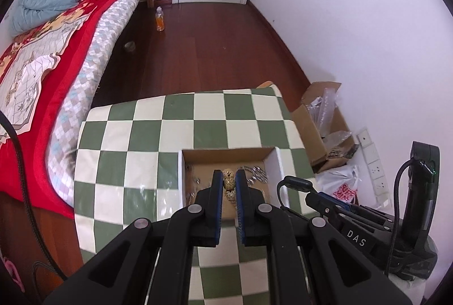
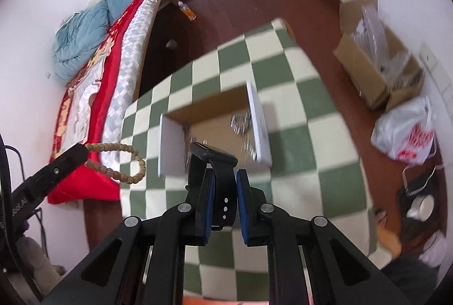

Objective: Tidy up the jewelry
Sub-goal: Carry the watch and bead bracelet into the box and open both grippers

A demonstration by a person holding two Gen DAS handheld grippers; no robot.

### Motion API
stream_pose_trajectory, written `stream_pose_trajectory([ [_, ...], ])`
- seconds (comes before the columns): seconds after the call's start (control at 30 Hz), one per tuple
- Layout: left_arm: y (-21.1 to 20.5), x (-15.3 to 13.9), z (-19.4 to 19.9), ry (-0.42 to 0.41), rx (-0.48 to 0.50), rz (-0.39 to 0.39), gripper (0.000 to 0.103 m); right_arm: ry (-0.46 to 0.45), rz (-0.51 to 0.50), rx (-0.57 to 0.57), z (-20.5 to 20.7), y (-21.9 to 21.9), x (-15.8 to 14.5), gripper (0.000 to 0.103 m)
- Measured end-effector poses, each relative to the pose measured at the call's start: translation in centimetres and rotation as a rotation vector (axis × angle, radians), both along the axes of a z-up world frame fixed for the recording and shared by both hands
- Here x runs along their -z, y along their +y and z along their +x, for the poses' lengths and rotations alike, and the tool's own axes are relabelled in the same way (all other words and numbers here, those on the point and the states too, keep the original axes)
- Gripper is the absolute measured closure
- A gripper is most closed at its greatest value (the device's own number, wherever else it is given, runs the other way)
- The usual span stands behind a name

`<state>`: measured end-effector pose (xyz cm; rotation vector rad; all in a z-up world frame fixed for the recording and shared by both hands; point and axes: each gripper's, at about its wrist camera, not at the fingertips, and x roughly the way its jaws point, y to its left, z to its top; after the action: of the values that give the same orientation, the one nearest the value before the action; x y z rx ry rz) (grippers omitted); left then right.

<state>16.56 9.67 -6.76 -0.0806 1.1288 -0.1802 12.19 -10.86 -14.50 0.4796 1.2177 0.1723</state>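
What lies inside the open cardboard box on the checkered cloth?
Inside the cardboard box, silvery chain jewelry lies near the right wall, with small pieces by the left wall. The right gripper and its black watch hide the box's near floor; the left gripper blocks its middle.

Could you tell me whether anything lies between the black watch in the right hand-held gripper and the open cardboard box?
Nothing visible does. The right hand-held gripper grips the black watch just short of the cardboard box, whose open top is unobstructed.
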Motion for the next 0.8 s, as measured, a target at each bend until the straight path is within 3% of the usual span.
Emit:
stream_pose_trajectory([
  [0.27,0.6,6.9,5.0,0.132,-0.034,0.057,0.097,0.089,-0.107,-0.046,7.5,2.5,4.4,0.087],
  [0.47,1.5,10.5,6.0,0.201,-0.057,0.062,0.097,0.136,-0.17,-0.088,9.5,4.1,7.7,0.087],
  [0.7,1.7,11.5,6.1,0.225,-0.082,0.094,0.092,0.138,-0.218,-0.123,9.8,5.1,8.4,0.086],
  [0.77,1.9,11.2,6.0,0.213,-0.1,0.107,0.092,0.138,-0.228,-0.123,9.8,5.2,8.2,0.081],
  [0.8,2.1,11.0,5.9,0.204,-0.107,0.117,0.085,0.139,-0.232,-0.121,9.8,5.1,8.0,0.077],
])
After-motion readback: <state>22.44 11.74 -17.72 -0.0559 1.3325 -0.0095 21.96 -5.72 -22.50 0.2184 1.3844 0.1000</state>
